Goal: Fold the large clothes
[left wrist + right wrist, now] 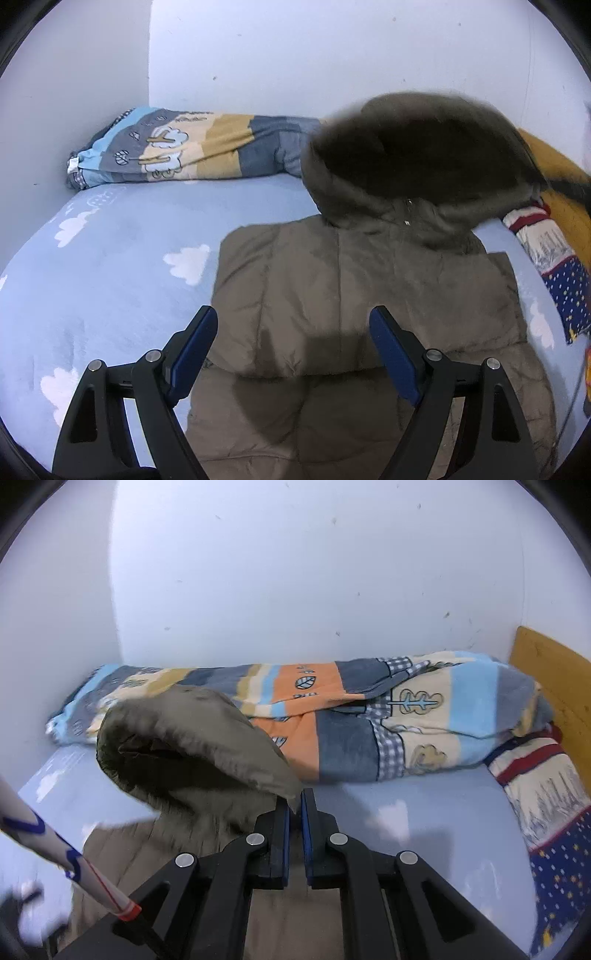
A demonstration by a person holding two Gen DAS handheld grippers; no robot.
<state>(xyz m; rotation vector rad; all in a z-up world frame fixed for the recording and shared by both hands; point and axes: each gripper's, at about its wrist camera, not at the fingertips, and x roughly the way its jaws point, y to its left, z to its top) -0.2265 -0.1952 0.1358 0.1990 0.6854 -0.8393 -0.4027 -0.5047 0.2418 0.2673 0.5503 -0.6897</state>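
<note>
On a cloud-print bed sheet (110,258) by white walls (295,55), left gripper (291,328) fingers gape; right gripper (295,805) pinches the coat hood (192,746).

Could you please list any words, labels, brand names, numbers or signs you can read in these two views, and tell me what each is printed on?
No text can be read with confidence in either view.
Patterned quilt: small dark letter-like marks near the tree prints, too small and blurred to read.
Same quilt in the right wrist view, orange panel: dark marks above and below a leaf print, unreadable.
Brown hooded coat: no label or lettering visible.
</note>
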